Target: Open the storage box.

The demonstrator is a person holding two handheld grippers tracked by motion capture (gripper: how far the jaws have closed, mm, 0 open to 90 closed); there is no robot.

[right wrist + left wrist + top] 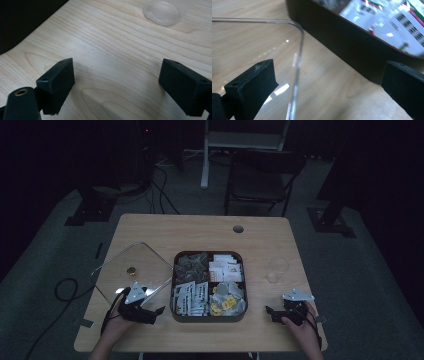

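A dark square tray [208,319] with four compartments of packets and wrapped sweets sits mid-table. A clear square lid [125,260] with a small gold knob [131,270] lies to its left. My left gripper [156,313] is open at the lid's near right corner. In the left gripper view the lid's edge [298,62] runs between the jaws of the left gripper [329,80], with the tray wall [342,47] just beyond. My right gripper [270,313] is open over bare wood right of the tray. The right gripper [117,80] holds nothing.
A clear glass [276,269] stands right of the tray, seen also in the right gripper view as the glass [162,12] ahead. The table has a cable hole [238,228] at the back. A chair [262,175] and cables stand on the floor behind.
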